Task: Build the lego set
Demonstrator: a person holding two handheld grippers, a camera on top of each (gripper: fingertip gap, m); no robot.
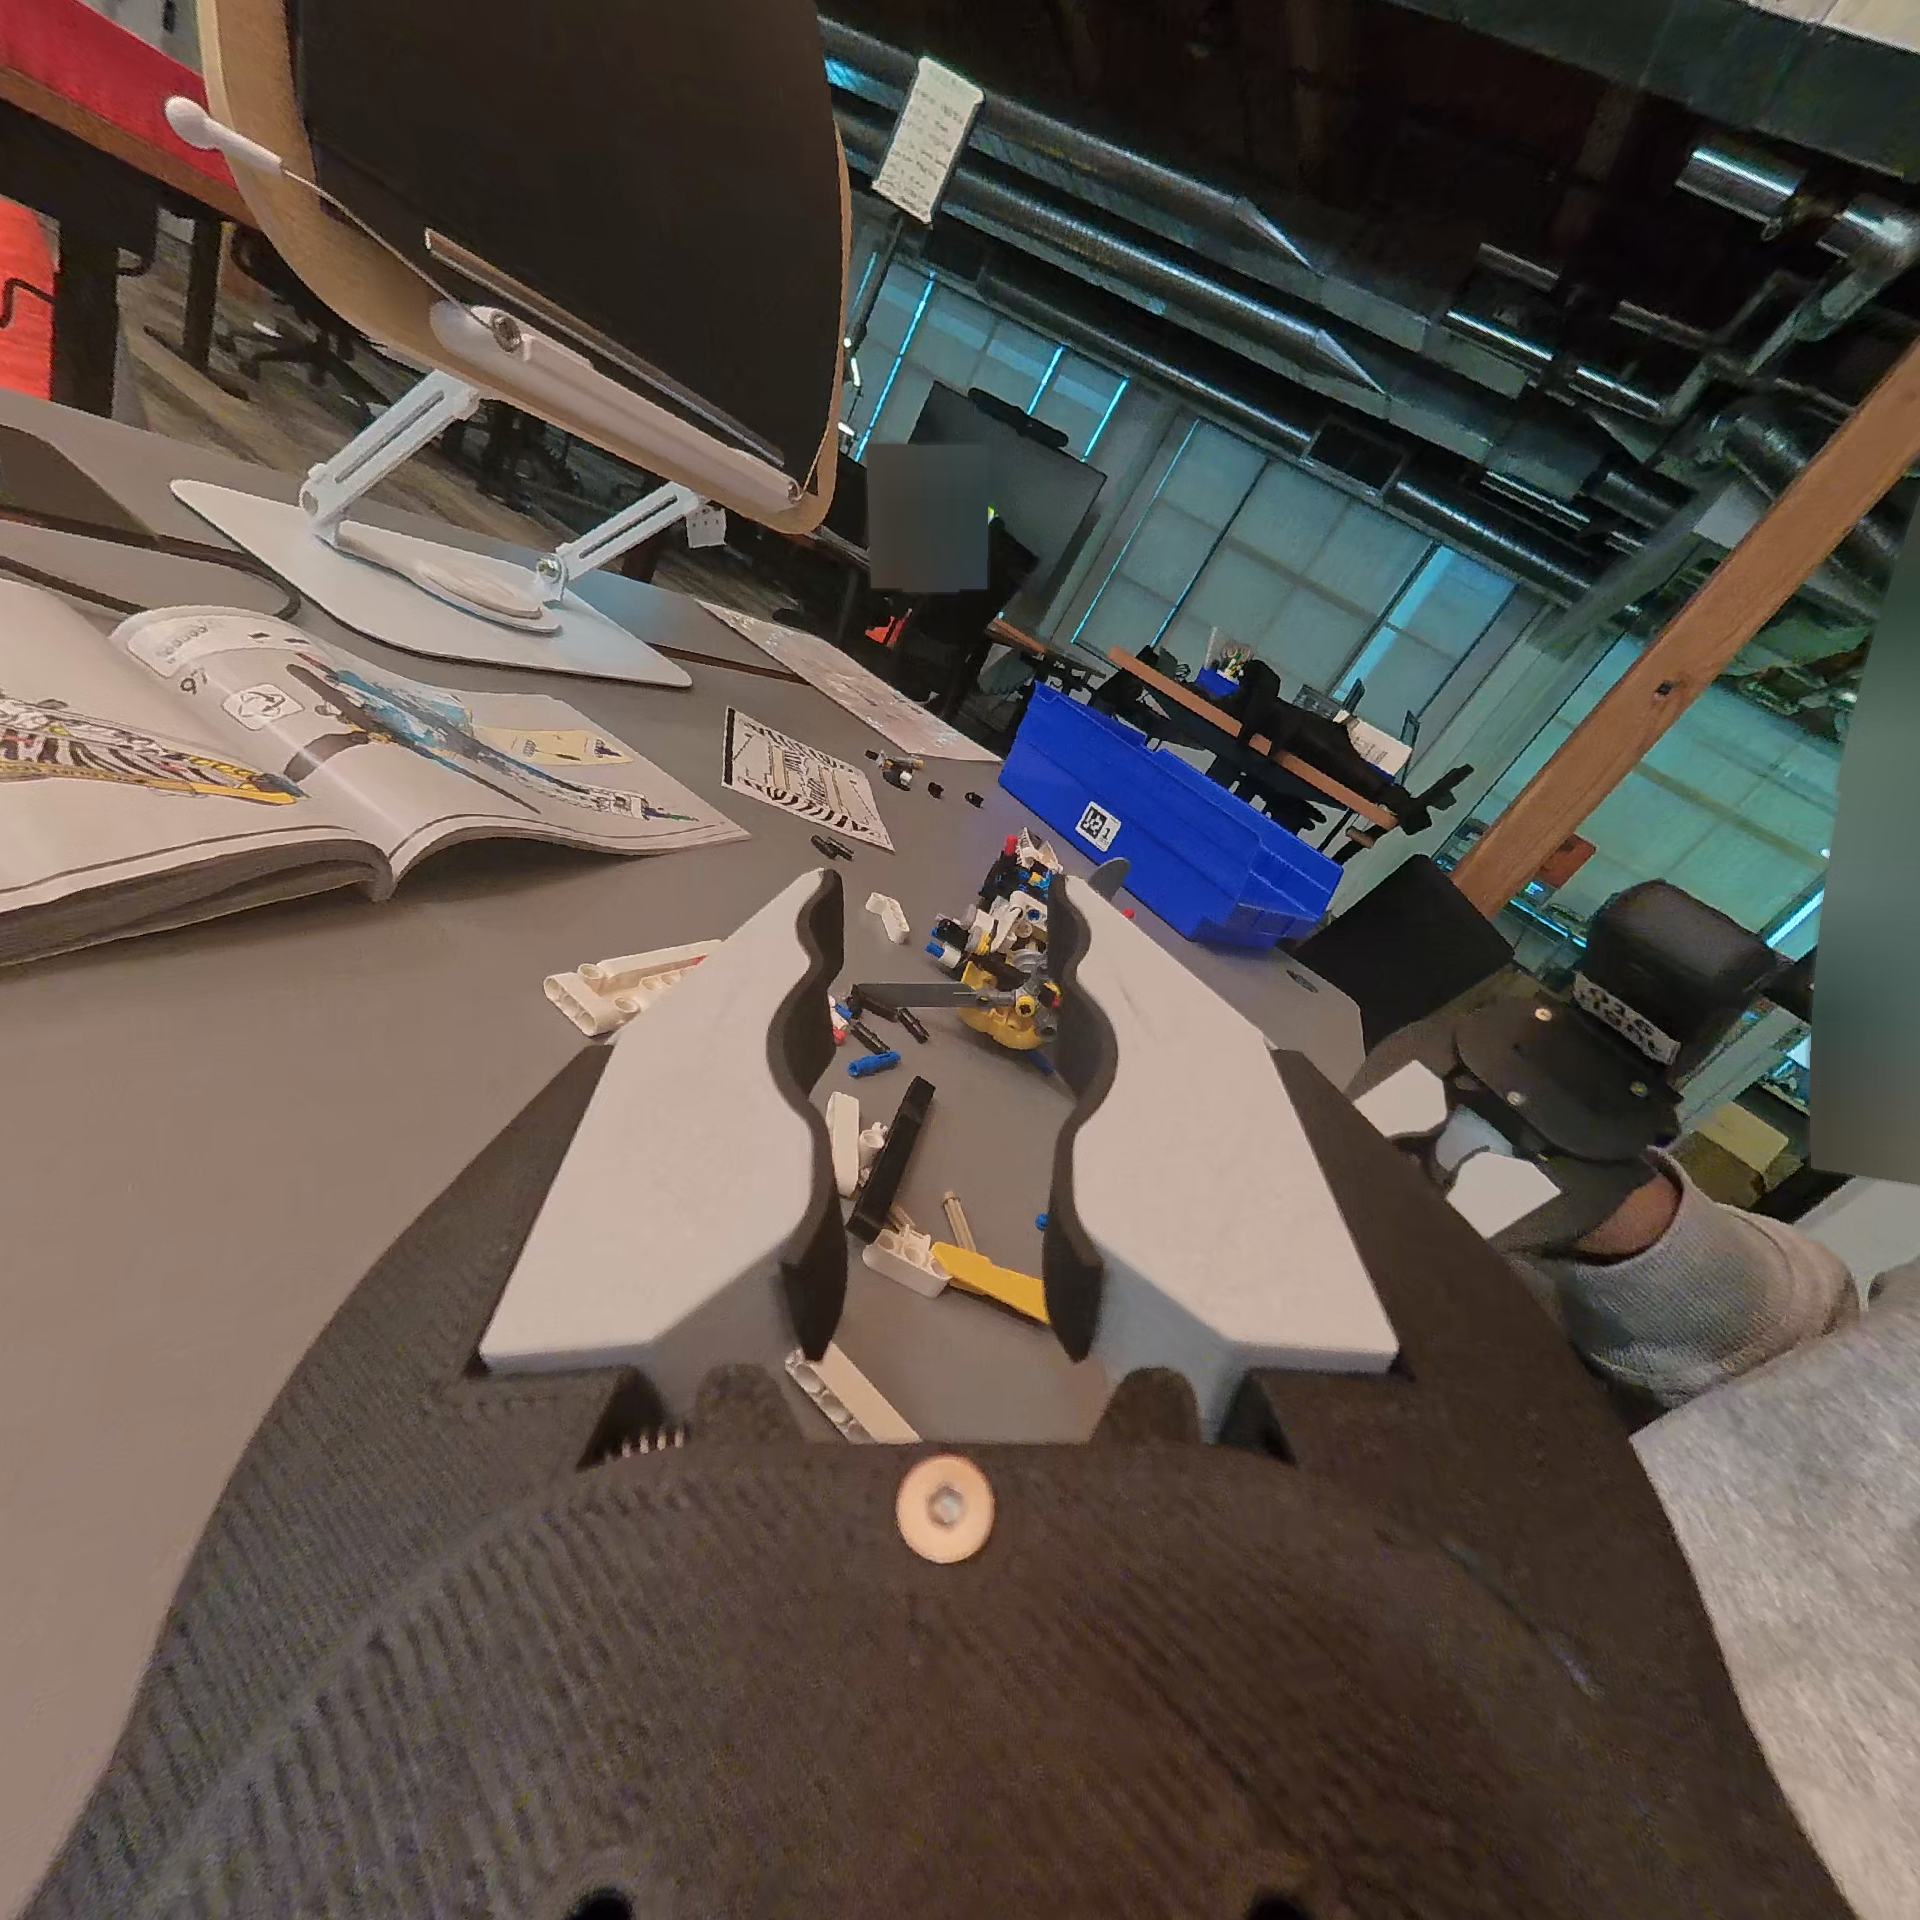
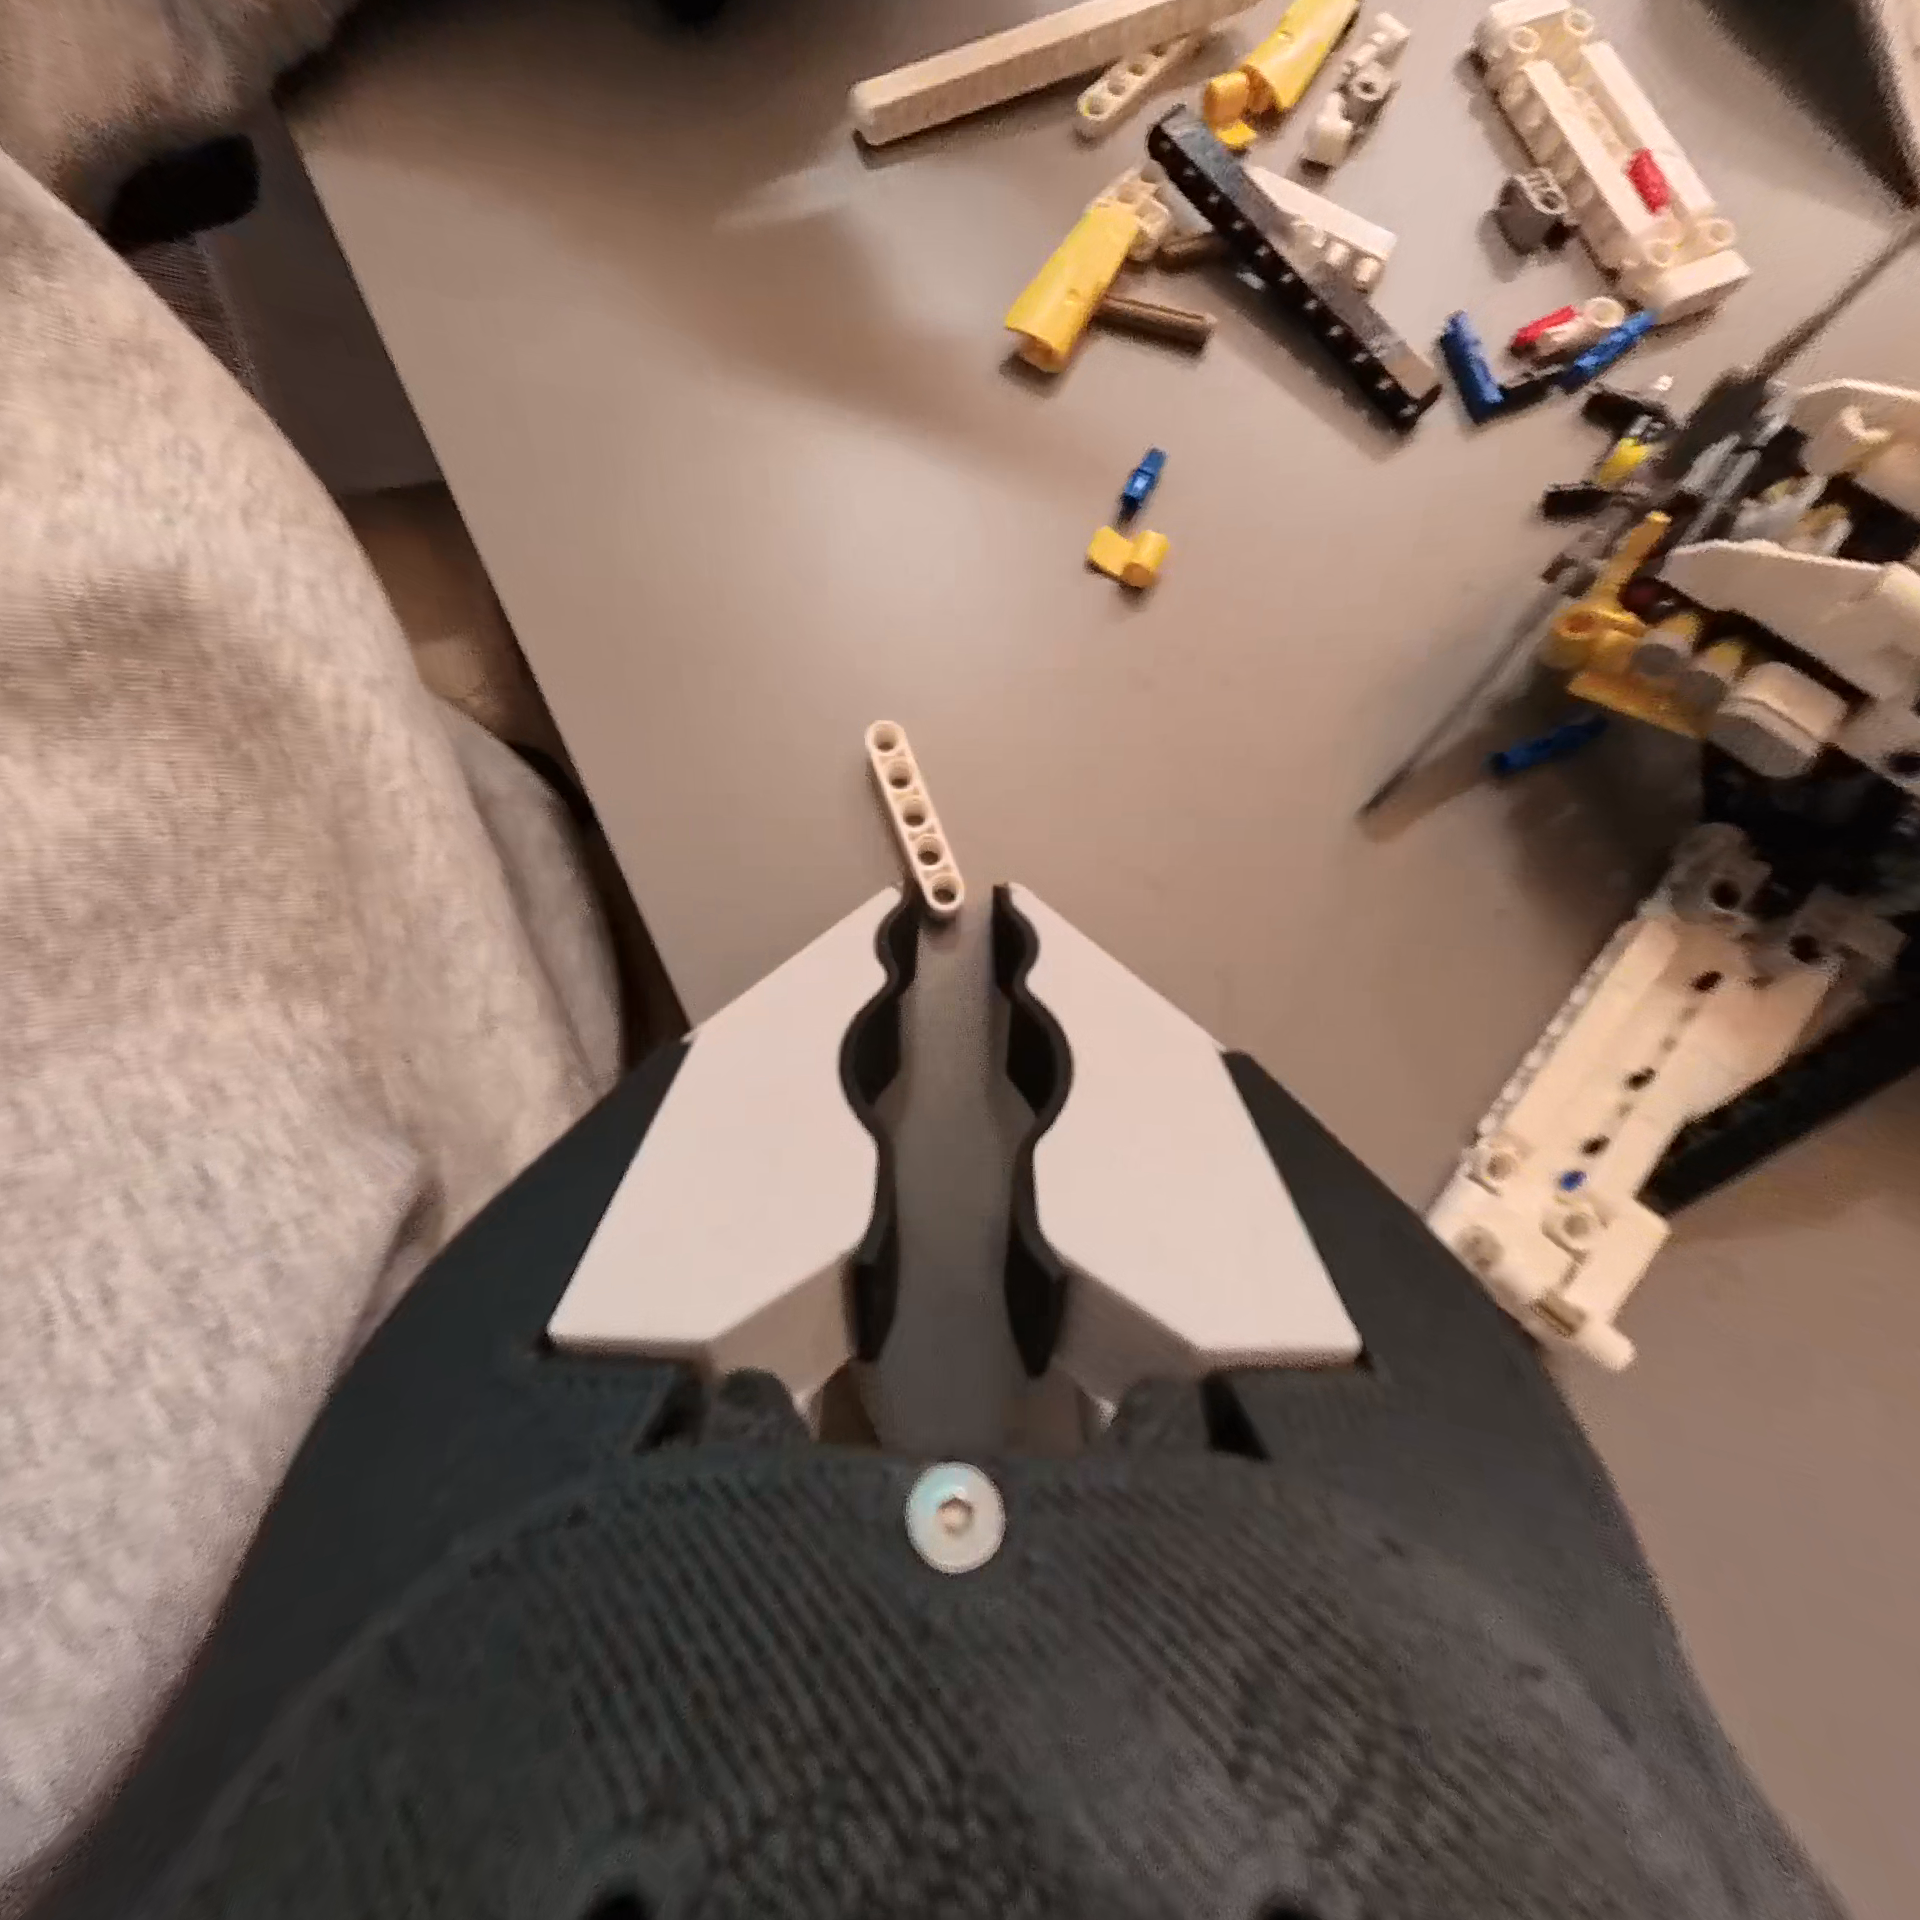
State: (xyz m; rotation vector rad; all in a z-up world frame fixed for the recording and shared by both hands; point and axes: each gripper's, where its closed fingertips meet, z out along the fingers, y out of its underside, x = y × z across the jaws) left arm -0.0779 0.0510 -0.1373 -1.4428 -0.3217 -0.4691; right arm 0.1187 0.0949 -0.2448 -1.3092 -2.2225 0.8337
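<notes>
A thin white beam with holes [image 2: 914, 821] lies on the grey table [image 2: 675, 499], its near end at the tips of my right gripper [image 2: 951, 902]. The jaws stand a little apart, wider than the beam, and do not pinch it. The part-built white, yellow and black model [image 2: 1714, 644] stands to the right, with a white section [image 2: 1579, 1122] nearer. My left gripper [image 1: 945, 894] is wide open and empty above loose pieces: a black beam [image 1: 894, 1153], a yellow piece [image 1: 987, 1278] and a blue pin [image 1: 873, 1062]. The model [image 1: 1003, 956] lies beyond its tips.
An open instruction booklet [image 1: 312, 769] lies at the left, with a tablet stand [image 1: 436, 582] behind it and a blue bin [image 1: 1164, 821] at the far edge. Loose parts, among them a long black beam [image 2: 1288, 270] and a yellow panel [image 2: 1070, 281], lie ahead. A grey sleeve [image 2: 208, 727] is at the left. My right fingertips sit around 25 cm from my left ones. The white section [image 2: 1579, 1122] lies some 12 cm from my right tips, 25 cm from my left tips.
</notes>
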